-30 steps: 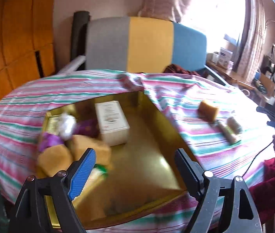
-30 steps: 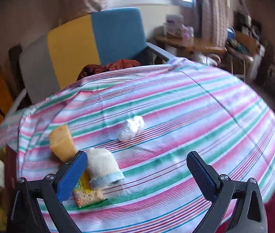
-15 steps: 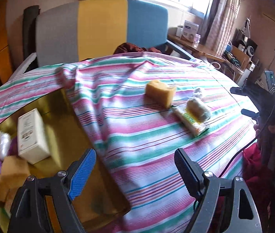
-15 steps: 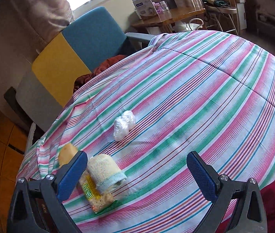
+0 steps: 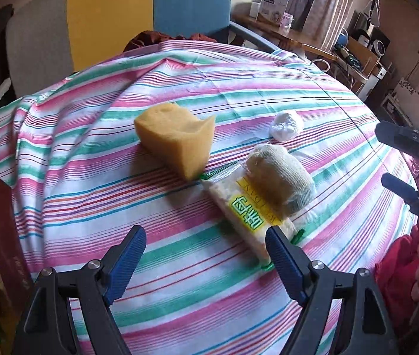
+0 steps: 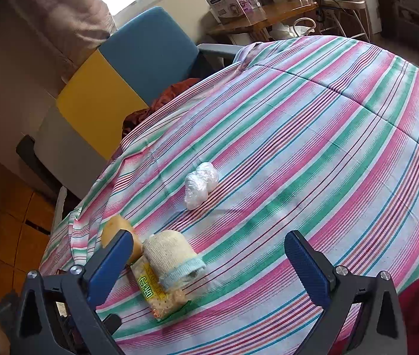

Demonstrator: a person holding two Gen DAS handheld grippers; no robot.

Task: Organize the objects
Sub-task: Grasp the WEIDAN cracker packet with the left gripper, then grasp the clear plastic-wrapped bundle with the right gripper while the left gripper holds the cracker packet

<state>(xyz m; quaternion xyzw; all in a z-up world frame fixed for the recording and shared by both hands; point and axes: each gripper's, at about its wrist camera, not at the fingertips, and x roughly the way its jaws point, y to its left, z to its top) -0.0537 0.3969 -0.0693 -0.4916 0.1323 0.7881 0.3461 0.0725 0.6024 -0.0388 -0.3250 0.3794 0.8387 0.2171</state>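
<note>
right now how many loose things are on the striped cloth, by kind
yellow sponge: 1
rolled sock: 1
cracker packet: 1
white plastic bundle: 1
total: 4

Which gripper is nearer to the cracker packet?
Left. The left gripper hovers beside the cracker packet; the right gripper sits further back from it.

Both tools (image 5: 205, 254) (image 6: 212, 261) agape, apparently empty
</note>
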